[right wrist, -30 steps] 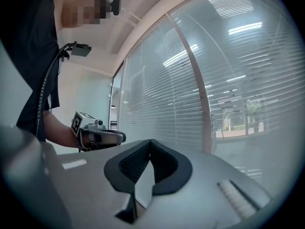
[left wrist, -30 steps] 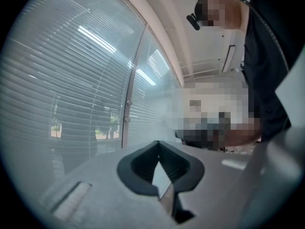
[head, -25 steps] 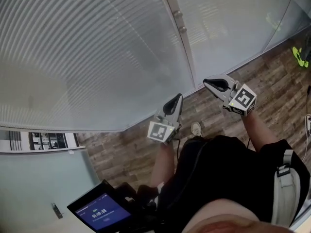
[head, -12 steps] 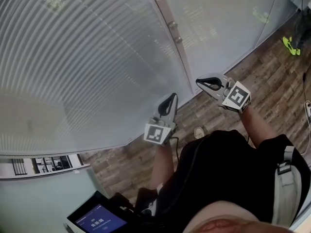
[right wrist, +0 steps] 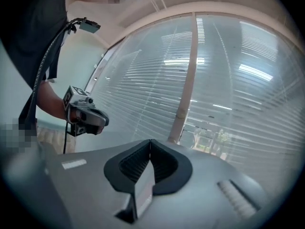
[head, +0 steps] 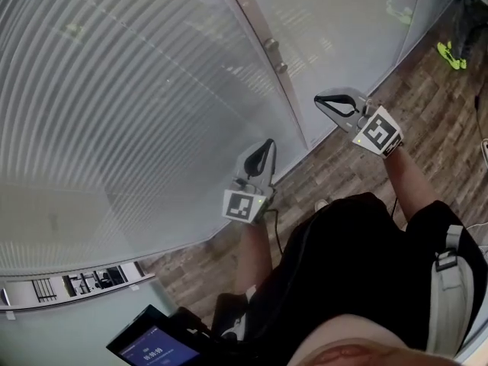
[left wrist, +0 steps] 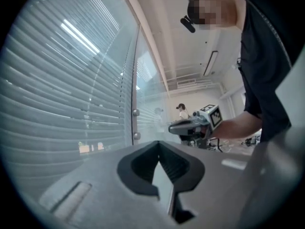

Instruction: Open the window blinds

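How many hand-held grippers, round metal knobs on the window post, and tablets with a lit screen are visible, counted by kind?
Grey hand-held grippers with marker cubes: 2 (left hand-held gripper, right hand-held gripper)
Round silver metal knobs on the window post: 2
Dark tablet with blue lit screen: 1
Total: 5

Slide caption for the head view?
Person stands at closed window blinds, left gripper and right gripper both shut, holding nothing.

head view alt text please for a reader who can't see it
Looking steeply down, a person holds two shut, empty grippers toward closed window blinds: the left gripper near the blinds' bottom edge, the right gripper just right of the metal frame post. Wood floor runs below, with a lit tablet at bottom left.
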{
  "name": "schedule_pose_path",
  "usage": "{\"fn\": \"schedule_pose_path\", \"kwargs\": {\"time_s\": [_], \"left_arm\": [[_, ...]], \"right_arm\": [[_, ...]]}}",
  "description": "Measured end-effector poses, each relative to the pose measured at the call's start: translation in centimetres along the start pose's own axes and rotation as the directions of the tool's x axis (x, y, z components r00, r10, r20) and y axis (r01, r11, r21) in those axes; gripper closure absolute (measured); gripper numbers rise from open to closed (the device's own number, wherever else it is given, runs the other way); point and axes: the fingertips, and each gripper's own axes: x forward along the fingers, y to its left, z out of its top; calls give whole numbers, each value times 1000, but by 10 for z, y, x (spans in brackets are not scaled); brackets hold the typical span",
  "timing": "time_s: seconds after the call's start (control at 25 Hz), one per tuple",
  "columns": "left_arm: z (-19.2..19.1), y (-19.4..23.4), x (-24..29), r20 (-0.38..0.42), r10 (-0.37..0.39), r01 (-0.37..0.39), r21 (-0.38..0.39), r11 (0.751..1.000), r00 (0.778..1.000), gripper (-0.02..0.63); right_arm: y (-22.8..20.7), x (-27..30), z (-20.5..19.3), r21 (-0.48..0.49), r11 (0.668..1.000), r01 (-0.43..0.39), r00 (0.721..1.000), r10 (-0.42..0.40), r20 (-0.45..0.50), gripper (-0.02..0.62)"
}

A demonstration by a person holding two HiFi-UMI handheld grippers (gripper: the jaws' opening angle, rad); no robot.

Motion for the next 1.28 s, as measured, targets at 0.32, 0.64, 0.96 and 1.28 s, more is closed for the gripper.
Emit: {"fn": "schedule_pose_path", "kwargs": {"time_s": [0.32, 0.64, 0.96, 1.28], "left_arm": [[-4, 0, 6, 19, -71, 72, -5, 997, 997, 603], [-2, -7, 5, 29, -88, 89, -22, 996, 996, 603], [-7, -3, -7, 34, -56, 58, -48, 997, 998, 603], [-3, -3, -10, 51, -52, 56, -62, 996, 997, 603]], "right_arm": [[-43, 35, 23, -331, 938, 104, 979, -155, -133, 498], [-68, 76, 49, -668, 741, 69, 934, -284, -218, 402], [-78, 101, 49, -804, 595, 11, 908, -343, -241, 380], [-83, 103, 52, -837, 547, -1, 893, -376, -246, 474]]}}
